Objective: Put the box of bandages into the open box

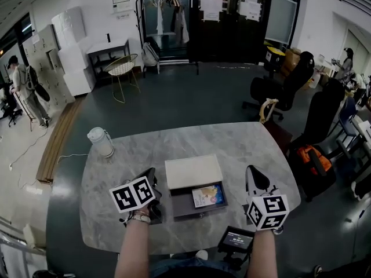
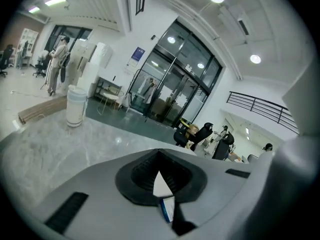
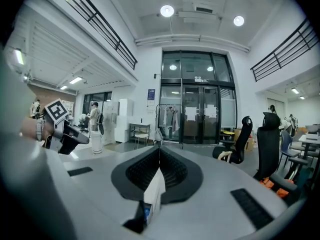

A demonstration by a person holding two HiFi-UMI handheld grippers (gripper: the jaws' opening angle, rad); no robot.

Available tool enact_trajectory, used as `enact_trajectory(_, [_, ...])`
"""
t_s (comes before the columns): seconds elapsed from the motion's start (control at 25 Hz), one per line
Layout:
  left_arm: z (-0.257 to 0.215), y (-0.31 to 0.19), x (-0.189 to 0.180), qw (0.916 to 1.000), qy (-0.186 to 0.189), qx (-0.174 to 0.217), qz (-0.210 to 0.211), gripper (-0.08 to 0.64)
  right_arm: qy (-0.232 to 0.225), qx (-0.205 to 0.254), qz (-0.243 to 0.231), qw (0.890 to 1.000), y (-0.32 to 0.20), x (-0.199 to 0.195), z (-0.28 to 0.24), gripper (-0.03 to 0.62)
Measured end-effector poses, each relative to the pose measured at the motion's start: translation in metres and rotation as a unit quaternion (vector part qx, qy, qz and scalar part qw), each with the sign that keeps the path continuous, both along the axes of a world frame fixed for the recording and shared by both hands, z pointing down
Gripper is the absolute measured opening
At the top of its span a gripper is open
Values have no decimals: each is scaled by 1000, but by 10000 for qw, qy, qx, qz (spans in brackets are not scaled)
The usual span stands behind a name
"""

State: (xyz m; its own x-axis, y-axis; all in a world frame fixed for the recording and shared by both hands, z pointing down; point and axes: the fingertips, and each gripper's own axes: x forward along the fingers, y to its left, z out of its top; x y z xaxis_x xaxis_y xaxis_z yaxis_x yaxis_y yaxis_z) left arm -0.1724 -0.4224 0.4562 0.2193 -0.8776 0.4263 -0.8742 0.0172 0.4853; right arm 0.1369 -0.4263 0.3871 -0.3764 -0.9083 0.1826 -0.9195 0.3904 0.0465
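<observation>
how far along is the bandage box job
It looks done: the box of bandages already lies inside the open box. Nothing is in hand: the left gripper and right gripper sit on either side of the open box, jaws together, gripping nothing. Nothing of the task seems left.

The bench carries one open box, and one bandage box lies inside it. There are two grippers, the left gripper and the right gripper, each with one cube. On the bench there are also one jug and one dark screen. At the right side of the floor I count two black chairs. Further back stand one wire chair and one clothes rack. Two people are visible: one person far left, and a second one far right.
</observation>
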Motion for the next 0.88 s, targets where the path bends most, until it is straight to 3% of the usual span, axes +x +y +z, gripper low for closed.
enact_trajectory(0.2, [-45,-10,1,9954,-172,932,105,11,-4,221,-10,9998,-1,-3,-19,25])
enact_trajectory(0.48, [-105,-16,-6,9759,-498,2120,124,11,63,610,-158,9980,-1,-10,-52,25])
enact_trajectory(0.6, [-133,-13,-5,9603,-928,2627,171,11,57,851,-201,9962,1,-11,-69,25])
enact_trajectory(0.76, [-162,-2,8,9286,-1355,3430,417,11,66,1189,-366,9922,6,-13,-84,25])
enact_trajectory(0.88, [-169,2,13,9206,-1429,3600,503,11,206,1210,-379,9917,6,-14,-85,25])
